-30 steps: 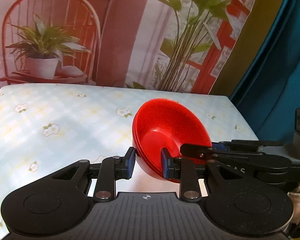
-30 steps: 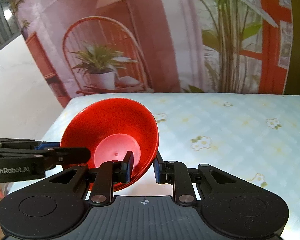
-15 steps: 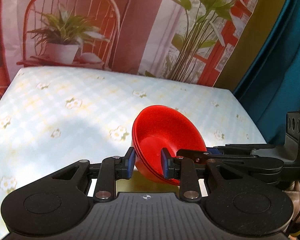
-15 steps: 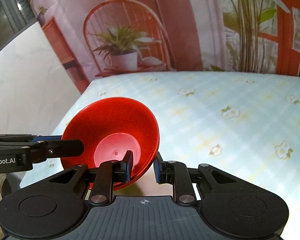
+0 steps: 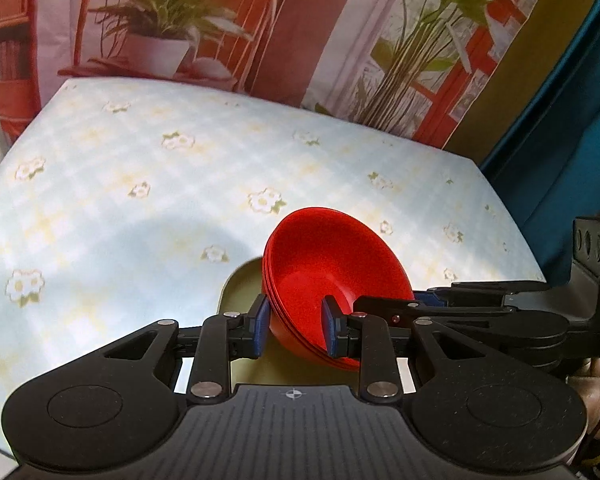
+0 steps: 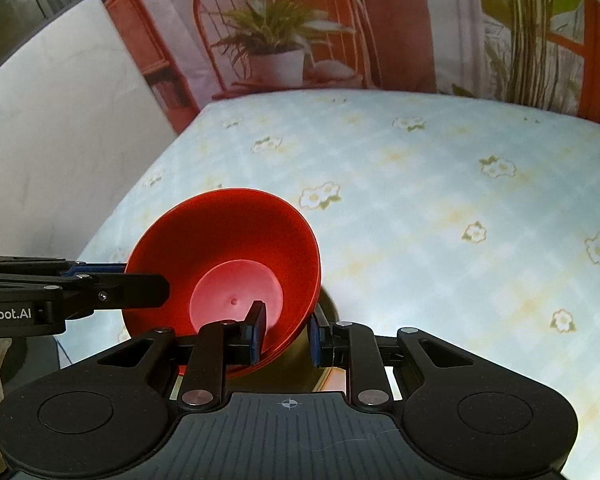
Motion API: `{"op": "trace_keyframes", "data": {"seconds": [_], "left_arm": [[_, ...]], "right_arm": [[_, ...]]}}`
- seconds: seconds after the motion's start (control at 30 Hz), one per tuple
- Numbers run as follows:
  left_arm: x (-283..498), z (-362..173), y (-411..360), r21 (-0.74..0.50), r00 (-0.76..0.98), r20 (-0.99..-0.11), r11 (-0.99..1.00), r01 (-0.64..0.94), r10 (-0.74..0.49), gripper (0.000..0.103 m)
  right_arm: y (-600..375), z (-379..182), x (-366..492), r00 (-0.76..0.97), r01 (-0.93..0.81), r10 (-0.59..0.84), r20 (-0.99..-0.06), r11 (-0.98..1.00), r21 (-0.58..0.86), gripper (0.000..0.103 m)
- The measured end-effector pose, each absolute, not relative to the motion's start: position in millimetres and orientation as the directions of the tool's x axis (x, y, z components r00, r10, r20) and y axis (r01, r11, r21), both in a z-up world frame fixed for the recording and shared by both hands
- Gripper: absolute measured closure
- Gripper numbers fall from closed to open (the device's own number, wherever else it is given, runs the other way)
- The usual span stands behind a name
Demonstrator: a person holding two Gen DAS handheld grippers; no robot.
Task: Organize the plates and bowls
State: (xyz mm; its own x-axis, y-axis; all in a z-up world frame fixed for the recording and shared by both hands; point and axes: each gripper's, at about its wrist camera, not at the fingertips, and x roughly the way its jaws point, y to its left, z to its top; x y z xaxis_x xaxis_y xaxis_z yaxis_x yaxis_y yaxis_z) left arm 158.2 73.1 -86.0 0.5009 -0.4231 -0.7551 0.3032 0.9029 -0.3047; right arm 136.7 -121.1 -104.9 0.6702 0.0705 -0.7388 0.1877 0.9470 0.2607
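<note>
A stack of red bowls [image 5: 332, 276] hangs tilted just above the table, held from two sides. My left gripper [image 5: 294, 330] is shut on the stack's wall, one blue pad inside and one outside. My right gripper [image 6: 286, 334] is shut on the opposite wall of the same red bowls [image 6: 228, 260]. Each gripper shows in the other's view: the right one [image 5: 420, 304] comes in from the right, the left one [image 6: 132, 280] from the left. Under the bowls lies an olive plate [image 5: 242, 292], mostly hidden, also visible as a plate [image 6: 300, 376] in the right wrist view.
The table [image 5: 120, 200] wears a pale blue checked cloth with flowers. A printed backdrop [image 5: 260, 32] of chair and plants stands behind it, with a teal curtain [image 5: 572, 128] at the right. A white wall [image 6: 60, 128] borders the table's left edge [image 6: 156, 176].
Both grippers have carried the red bowls downward and across the table together. The olive plate has come into sight beneath the stack. Both grips are unchanged.
</note>
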Motion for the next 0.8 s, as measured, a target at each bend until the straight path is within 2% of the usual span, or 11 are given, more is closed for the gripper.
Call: {"op": "trace_keyframes", "data": {"seconds": [0.5,0.57,0.67,0.8], "left_arm": [[161,-108,75,-0.321,0.474,-0.775,0.906,0.276,-0.419,0.074],[159,-107,74,-0.313,0.477,-0.774,0.907,0.282,-0.416,0.070],[157,-101,73,-0.289,0.501,-0.766,0.912,0.292,-0.403,0.053],[155,-90,73,-0.258,0.531,-0.752,0.916,0.308,-0.390,0.049]], "right_arm": [[-107,-116,141,0.638,0.177,0.035,-0.769,0.965,0.191,0.082],[-108,-116,141,0.641,0.179,0.027,-0.767,0.967,0.184,0.081],[-108,-114,138,0.651,0.179,0.018,-0.759,0.968,0.177,0.074],[-108,-103,132,0.683,0.170,-0.008,-0.731,0.974,0.149,0.060]]}}
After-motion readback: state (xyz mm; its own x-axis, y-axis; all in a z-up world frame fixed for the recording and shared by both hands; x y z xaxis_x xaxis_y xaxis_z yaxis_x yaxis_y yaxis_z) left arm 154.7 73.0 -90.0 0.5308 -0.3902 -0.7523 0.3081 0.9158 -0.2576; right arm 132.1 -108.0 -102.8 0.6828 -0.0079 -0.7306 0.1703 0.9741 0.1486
